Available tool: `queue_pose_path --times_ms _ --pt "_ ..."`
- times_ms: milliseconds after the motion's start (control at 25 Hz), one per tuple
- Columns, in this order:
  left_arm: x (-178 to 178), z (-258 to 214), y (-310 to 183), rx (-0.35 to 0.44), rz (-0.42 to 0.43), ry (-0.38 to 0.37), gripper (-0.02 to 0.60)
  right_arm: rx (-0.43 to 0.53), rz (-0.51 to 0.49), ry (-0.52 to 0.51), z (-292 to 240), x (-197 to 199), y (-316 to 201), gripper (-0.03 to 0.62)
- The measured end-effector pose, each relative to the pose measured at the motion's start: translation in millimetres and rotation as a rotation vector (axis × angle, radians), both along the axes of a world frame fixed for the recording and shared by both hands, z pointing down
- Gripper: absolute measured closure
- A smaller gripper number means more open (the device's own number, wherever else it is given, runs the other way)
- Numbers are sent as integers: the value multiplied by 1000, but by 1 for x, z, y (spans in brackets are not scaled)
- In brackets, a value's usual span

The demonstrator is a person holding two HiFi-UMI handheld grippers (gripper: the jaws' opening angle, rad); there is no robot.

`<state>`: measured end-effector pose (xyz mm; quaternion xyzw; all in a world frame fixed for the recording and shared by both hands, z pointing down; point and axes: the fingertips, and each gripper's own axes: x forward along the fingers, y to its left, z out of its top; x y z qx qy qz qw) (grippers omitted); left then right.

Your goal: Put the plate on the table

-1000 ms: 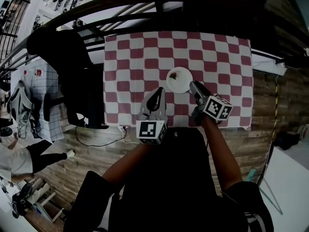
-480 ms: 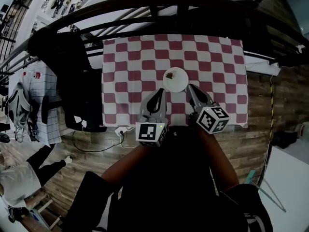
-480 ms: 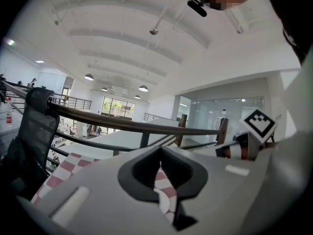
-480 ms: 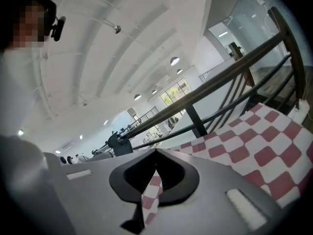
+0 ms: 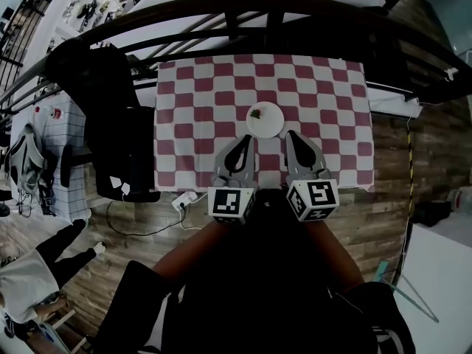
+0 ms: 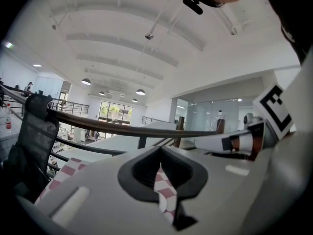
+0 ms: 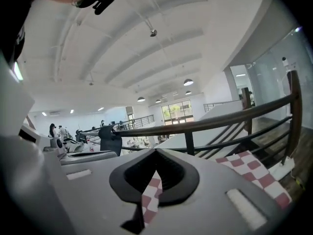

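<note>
**Overhead: white plate resting on the checked bench, both grippers shut and empty**

Nearest the camera, the person's bare forearms reach forward from a dark torso. Each hand holds a gripper, and the two sit side by side over the near edge of the bench.

The left gripper has its fingers pressed together. Its own view shows only a thin slit between them, with checked cloth visible through it and nothing held. The right gripper is the same, with its fingers closed against each other and nothing between them.

Just beyond the fingertips, and roughly between the two grippers, a round white plate lies flat on the bench, touching neither gripper. A small dark morsel of food sits on the plate's left part.

A red-and-white checked cloth covers the whole bench top.

On the wooden floor by the bench's near left corner lies a white power strip. A black chair stands to the left of the bench.

Past the far edge, a dark curved railing runs across the view.
</note>
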<state>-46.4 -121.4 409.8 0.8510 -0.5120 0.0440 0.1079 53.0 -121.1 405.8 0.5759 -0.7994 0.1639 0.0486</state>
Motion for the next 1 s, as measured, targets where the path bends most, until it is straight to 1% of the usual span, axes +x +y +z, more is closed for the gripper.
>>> queue_pose_path --times_ms 120,320,600,760,1000 --pt "3 -3 6 17 24 -9 572 6 -7 11 -1 -9 10 595" --pt "12 -3 14 14 64 0 571 13 -25 50 1 -21 25 595" --pt "23 -8 27 27 110 17 572 10 12 83 1 -16 42 595" --pt "19 -7 37 13 132 32 572 -14 22 92 8 -21 52 595" --pt "19 -5 49 24 167 31 571 -24 11 98 12 -30 62 595"
